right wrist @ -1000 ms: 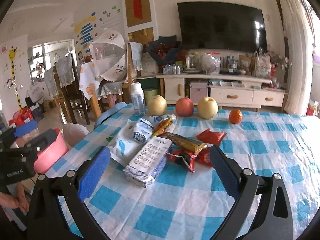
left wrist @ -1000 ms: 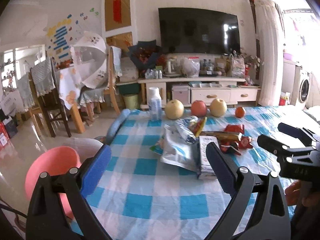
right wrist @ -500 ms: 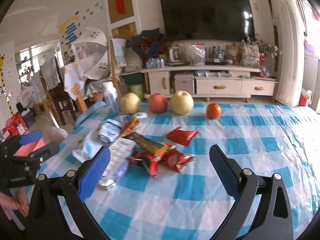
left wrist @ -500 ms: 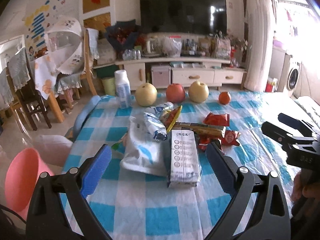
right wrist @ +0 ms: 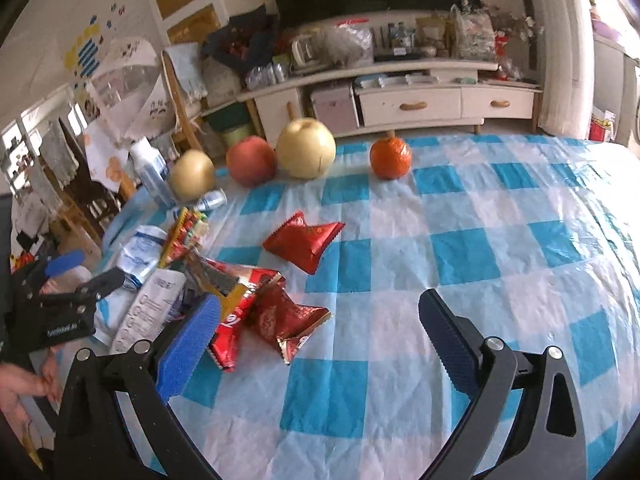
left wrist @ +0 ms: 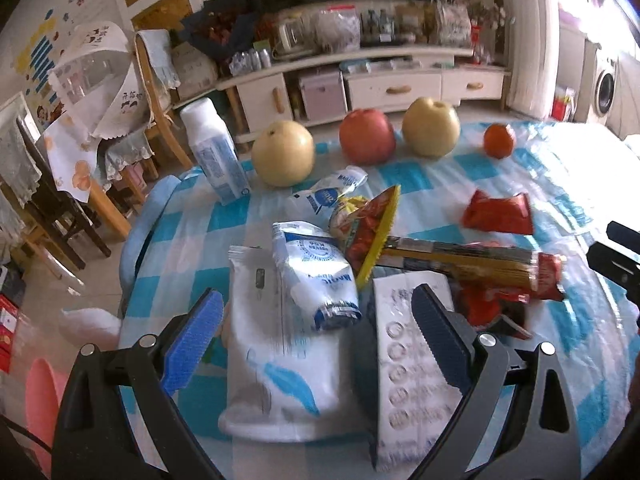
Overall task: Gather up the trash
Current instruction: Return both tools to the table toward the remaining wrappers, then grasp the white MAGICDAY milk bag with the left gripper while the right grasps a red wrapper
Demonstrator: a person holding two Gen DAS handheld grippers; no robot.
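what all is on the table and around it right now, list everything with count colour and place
pears: 2, yellow, far edge of the table
apple: 1, red, between the pears
orange: 1, orange, right of the fruit row
bottle: 1, white-blue, upright, far left
wrappers: several, red, white, yellow, piled mid-left
tablecloth: 1, blue-white check
basin: 1, pink, off the table's left
left gripper: open, blue fingers, over white wrappers
right gripper: open, near red wrappers

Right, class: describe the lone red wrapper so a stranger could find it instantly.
Start at the orange on the checked tablecloth. Nearer the camera lies a red wrapper. Unlike the other wrappers, it lies apart from the trash pile.
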